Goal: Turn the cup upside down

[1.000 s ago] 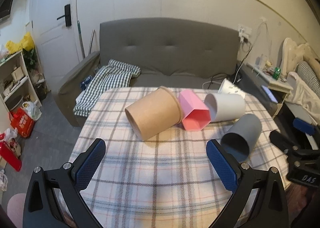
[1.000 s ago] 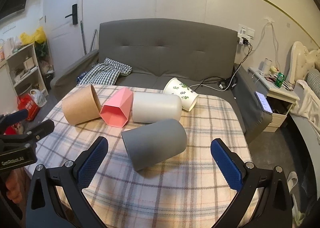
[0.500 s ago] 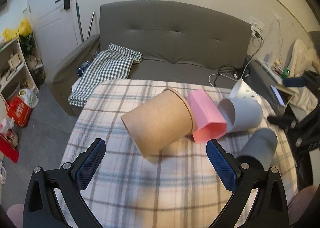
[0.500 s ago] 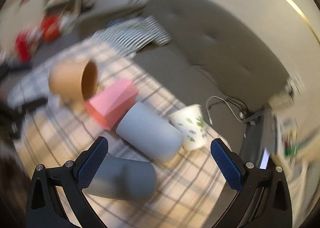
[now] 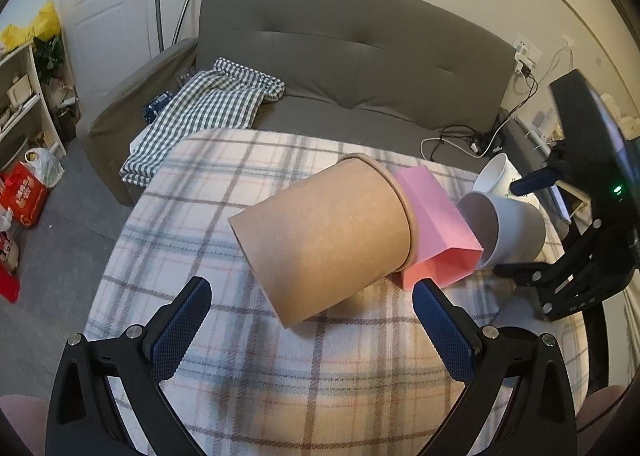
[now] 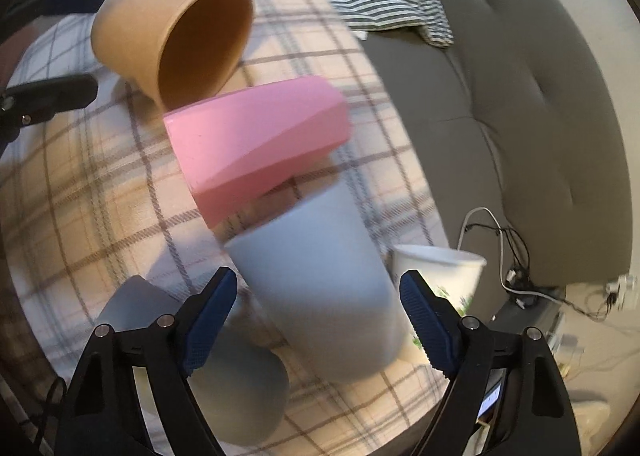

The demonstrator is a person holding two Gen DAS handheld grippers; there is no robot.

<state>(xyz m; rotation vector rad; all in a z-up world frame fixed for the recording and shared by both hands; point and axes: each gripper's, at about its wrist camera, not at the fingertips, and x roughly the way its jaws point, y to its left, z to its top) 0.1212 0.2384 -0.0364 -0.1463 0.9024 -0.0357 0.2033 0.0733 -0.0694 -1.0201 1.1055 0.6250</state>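
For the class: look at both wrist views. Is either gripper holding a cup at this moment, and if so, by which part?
Nothing is held. The left gripper is open in front of the brown cup, not touching it. The right gripper is open around the pale grey cup, not yet closed on it.

Left tool (image 5: 308, 316): fingers spread wide, nothing between the blue pads (image 5: 180, 326); it points level and forward, just short of the brown cup's (image 5: 324, 240) closed end.
Right tool (image 6: 316, 312): fingers spread wide, holding nothing; it tilts downward, the pads (image 6: 210, 314) flanking the white cup's (image 6: 320, 296) body without touching it.
Right tool in the left view: its black frame (image 5: 576, 256) sits far right of the brown cup.
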